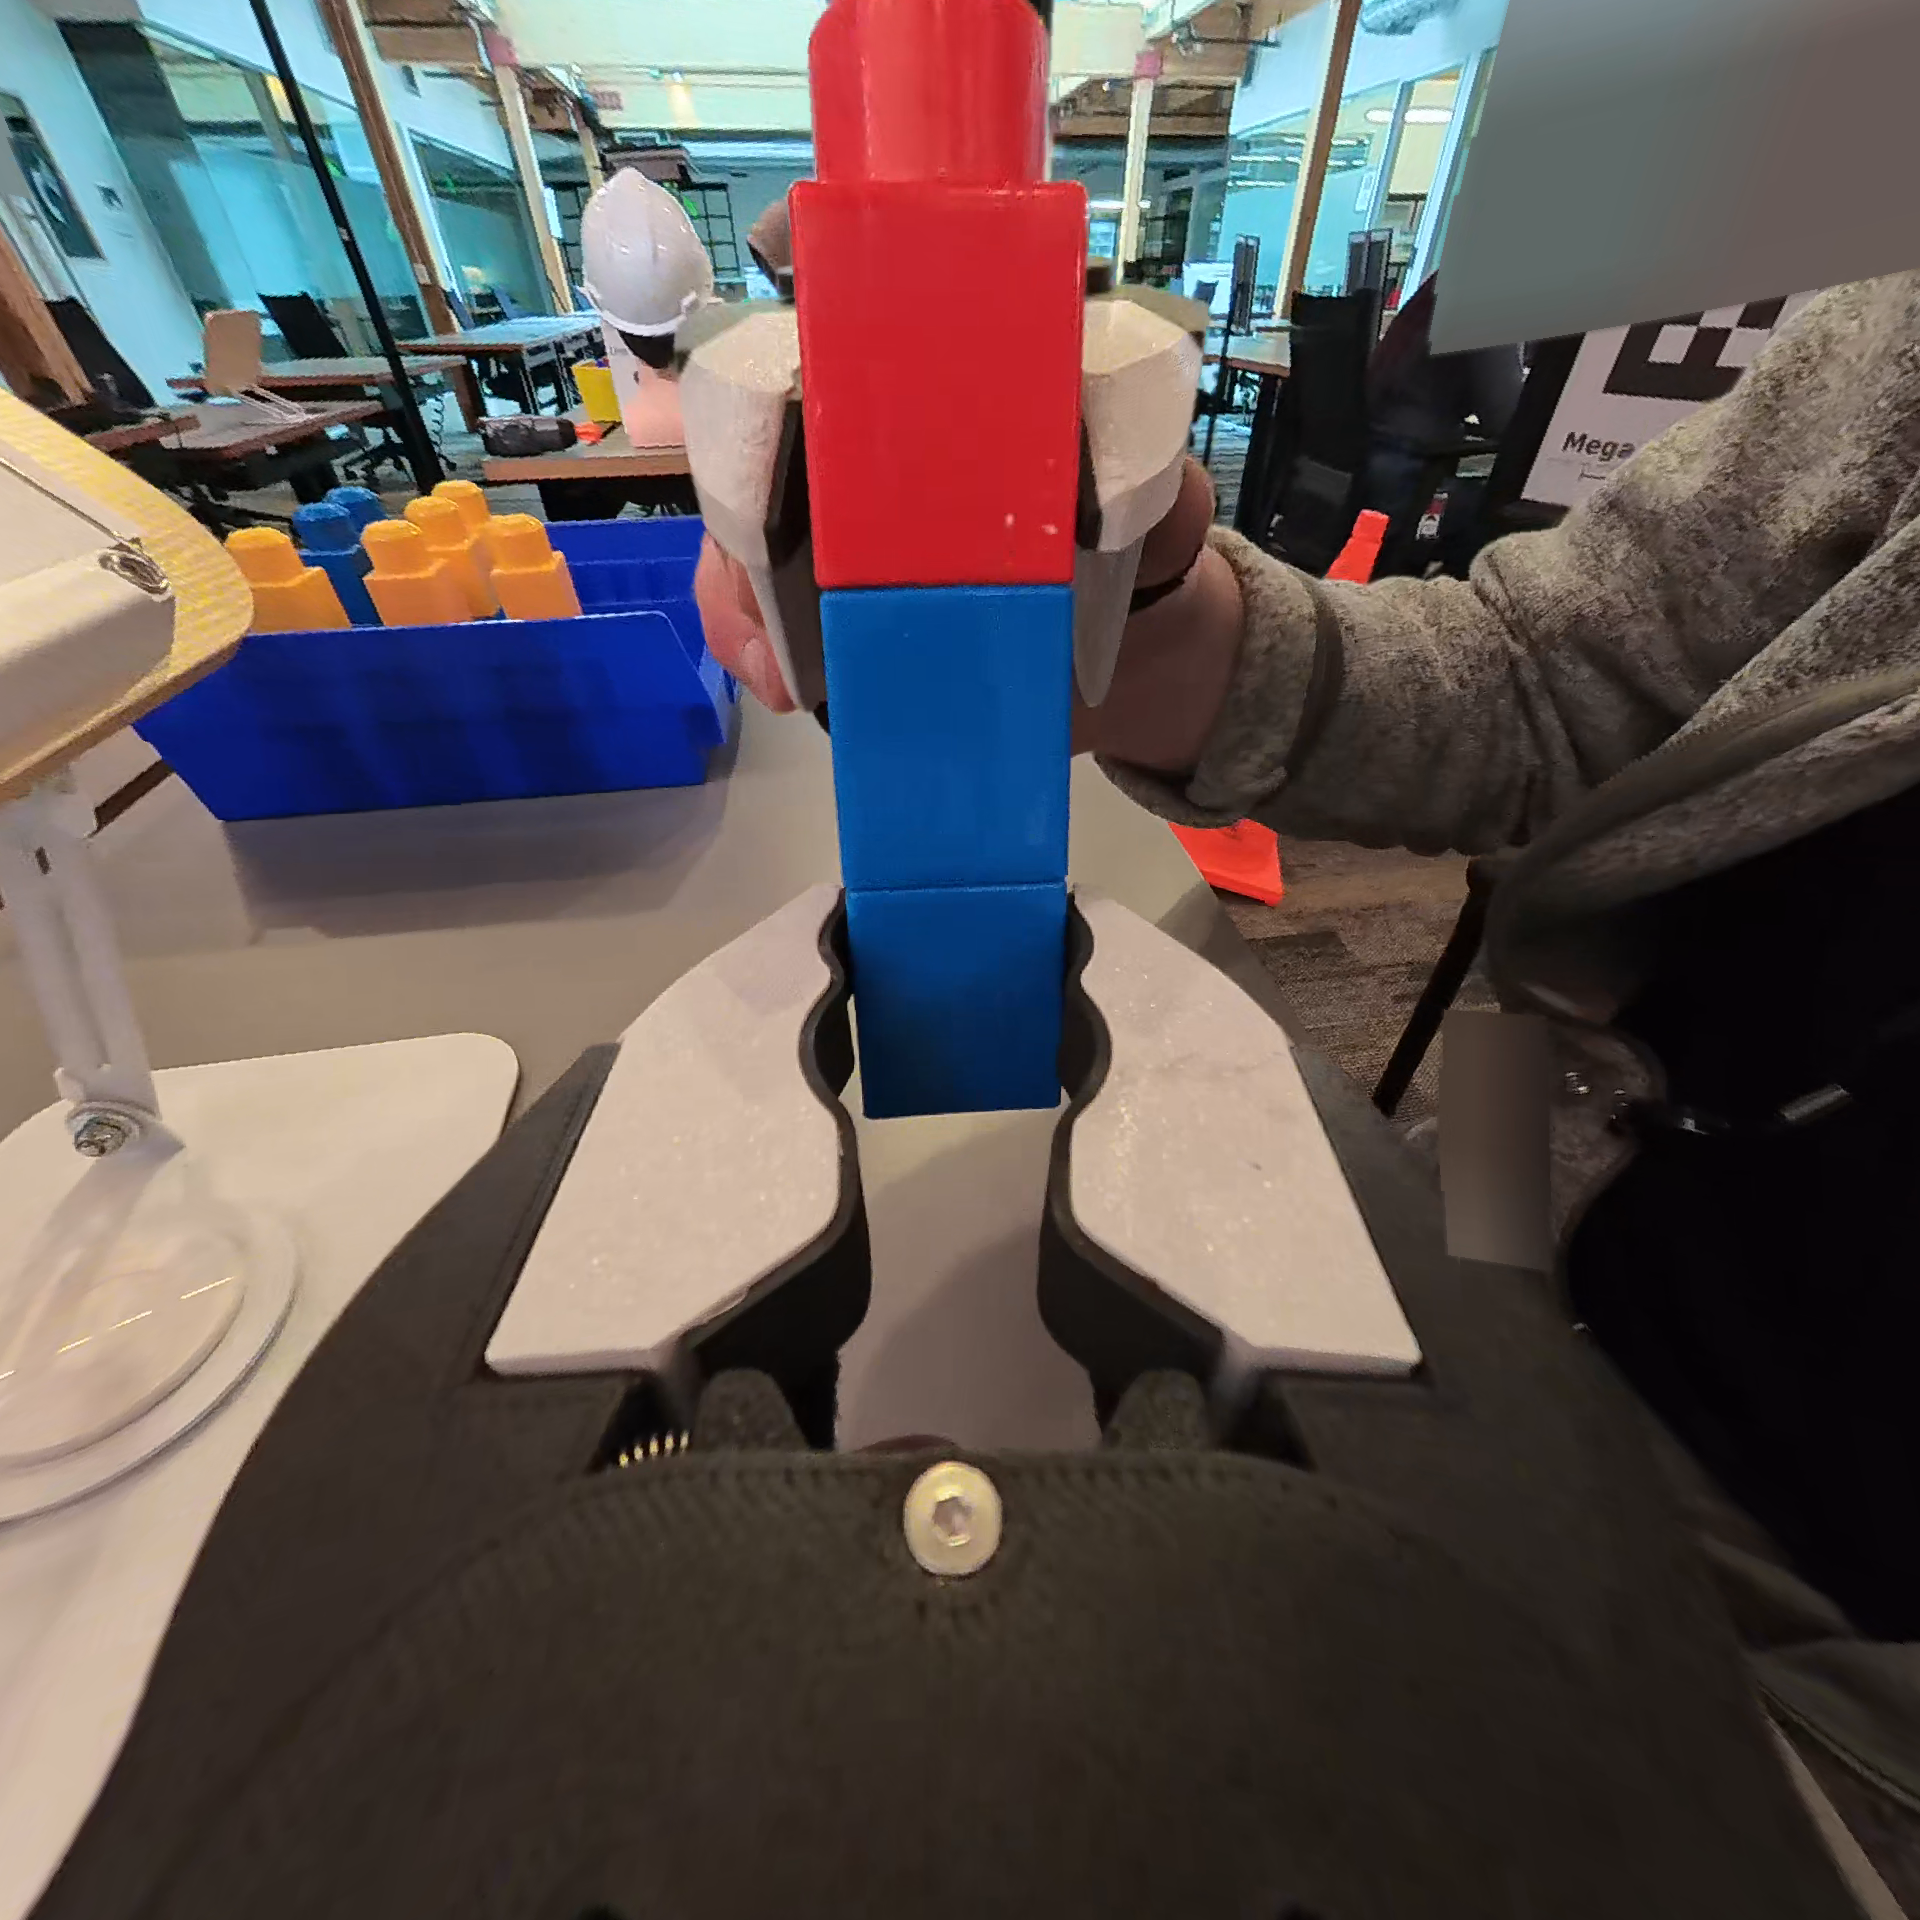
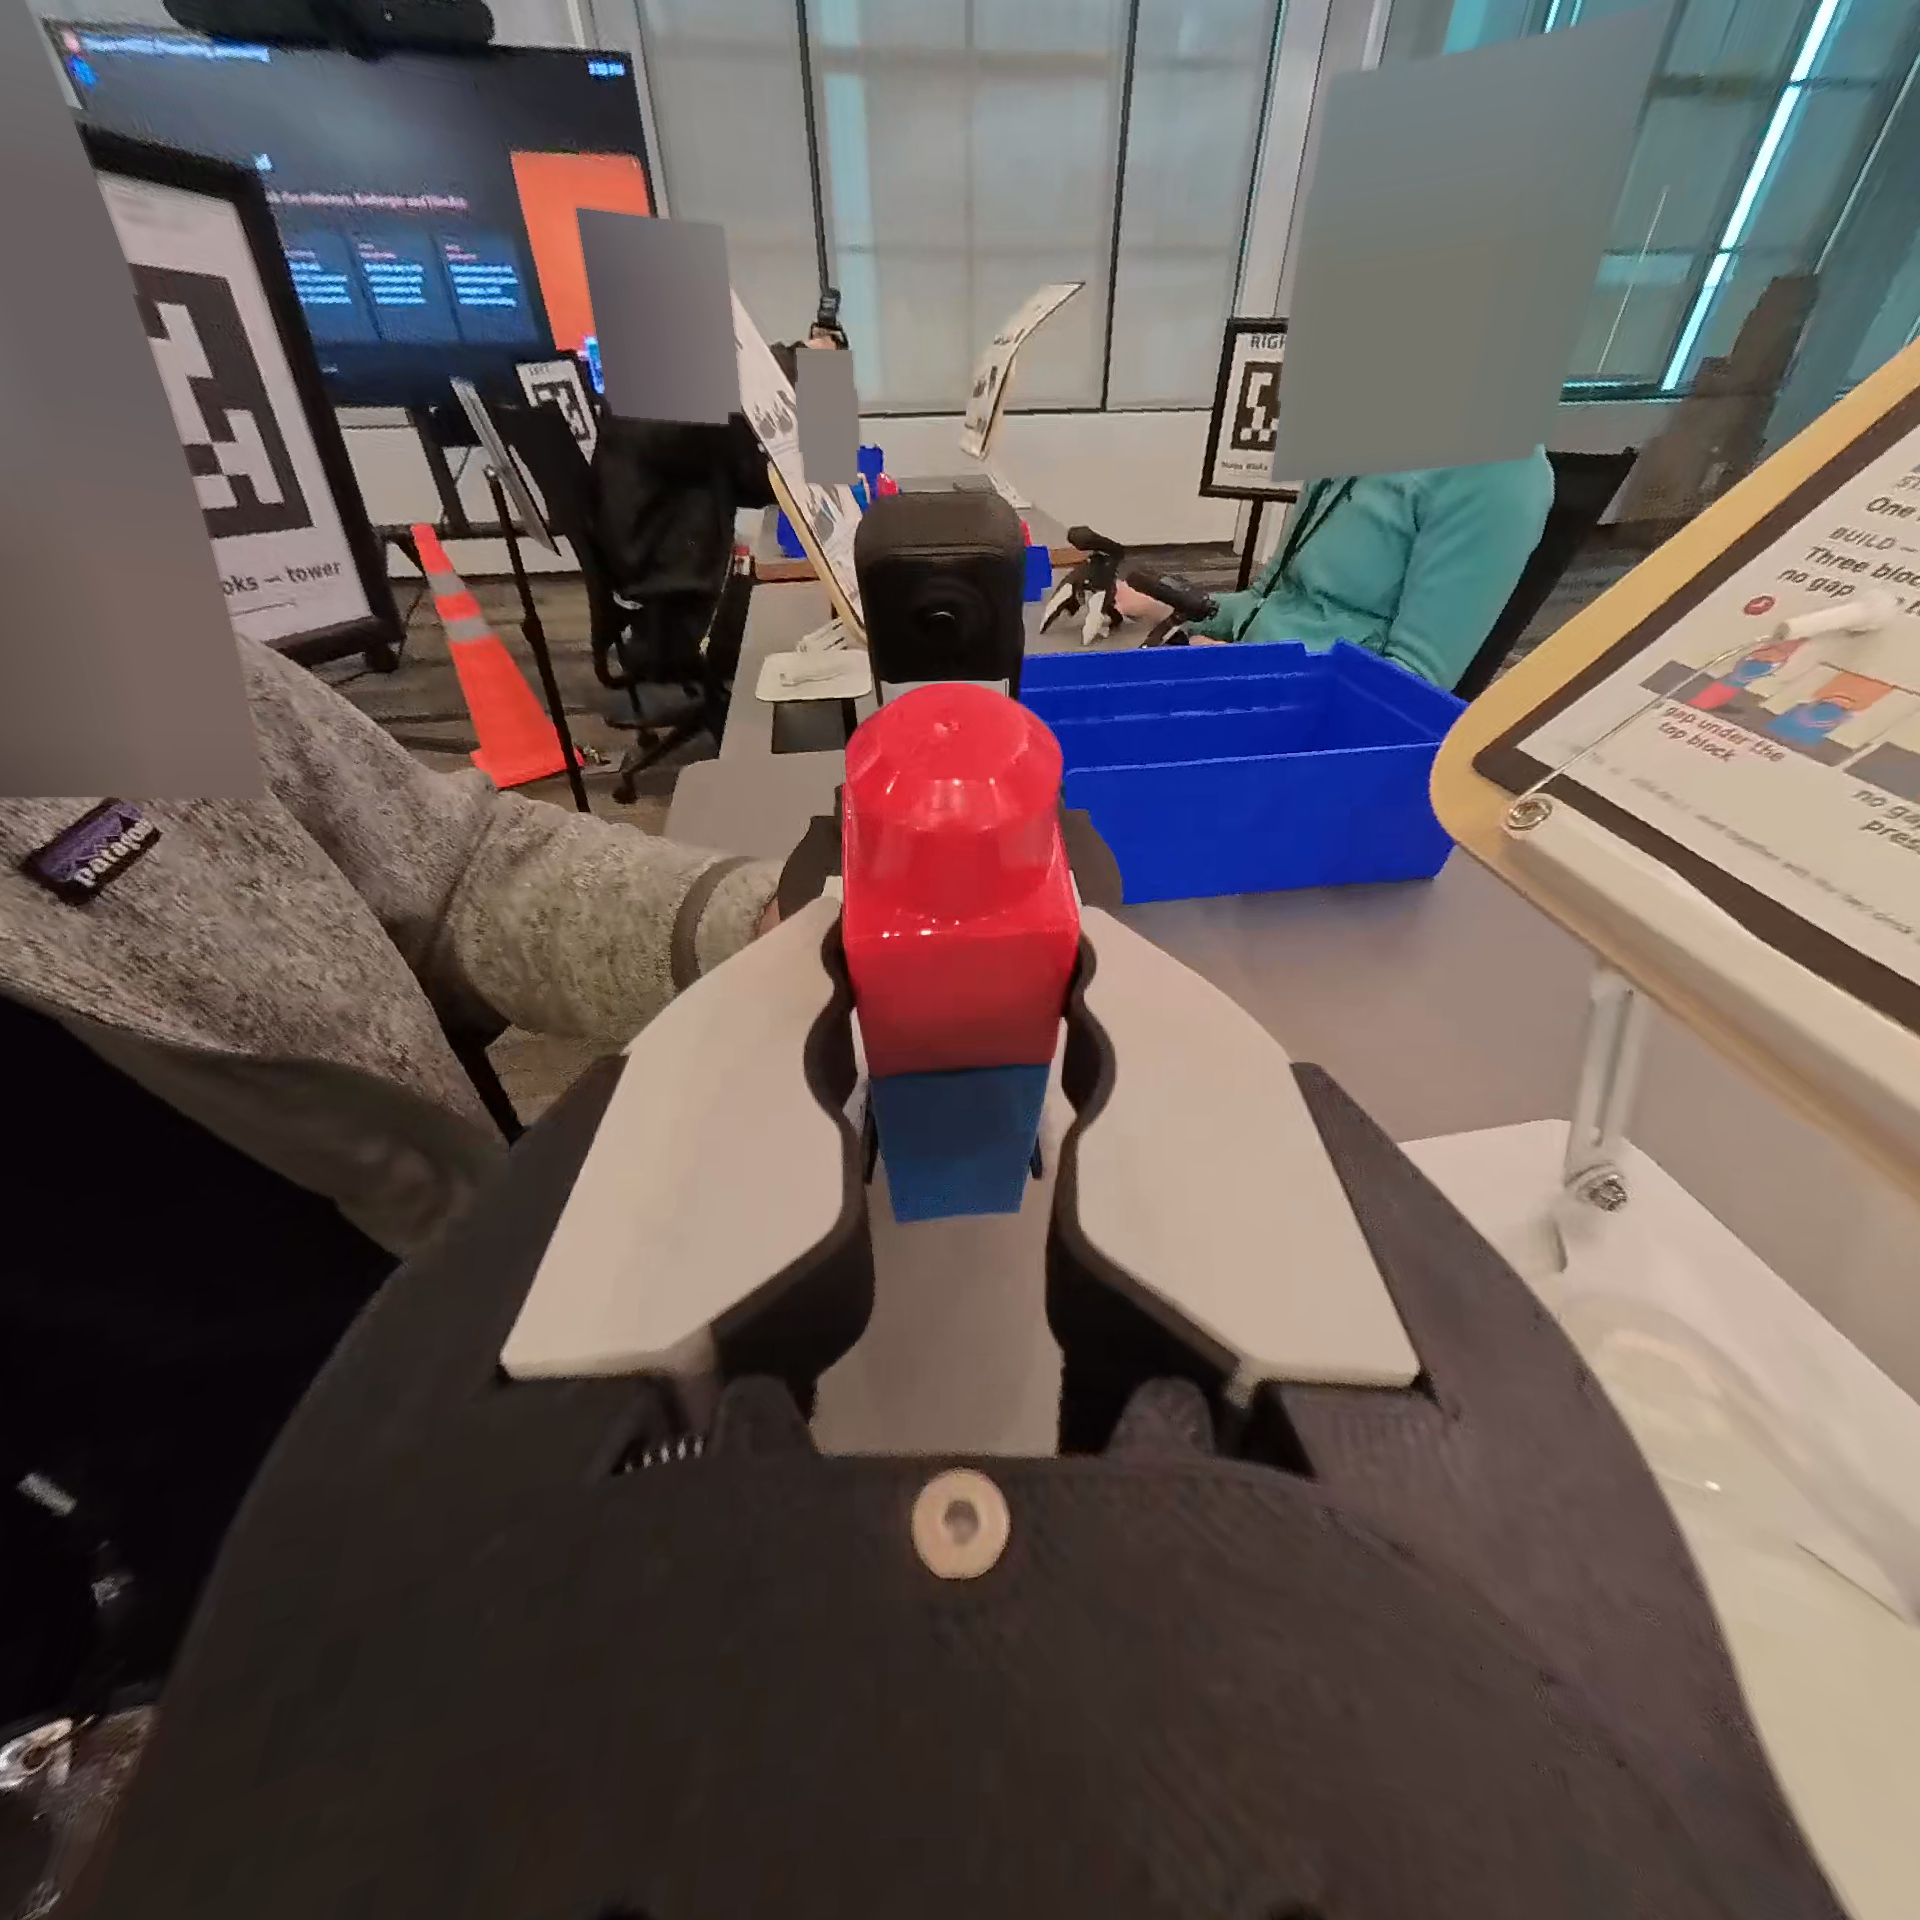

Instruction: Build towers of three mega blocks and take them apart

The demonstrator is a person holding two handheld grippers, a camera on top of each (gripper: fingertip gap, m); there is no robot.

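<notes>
Gripping a three-block plastic tower (image 1: 940, 644) standing upright on the grey table (image 1: 468, 935) — the left gripper (image 1: 956, 997) pinches its bottom blue block (image 1: 956, 997), the right gripper (image 2: 961, 997) clamps the red studded top block (image 2: 956, 935) — beside a blue plastic bin (image 2: 1278, 821).

— What stands beyond the table?
— An orange traffic cone (image 2: 488, 675) and a dark wall screen (image 2: 416, 208).
— Closer in?
— A white hard hat (image 1: 644, 255) on a far desk, and a tilted instruction board (image 2: 1745, 665).

grey surface (image 1: 436, 935), blue bin (image 1: 436, 727) sitting on it upper left, white stand base (image 1: 260, 1122) at left edge
</notes>
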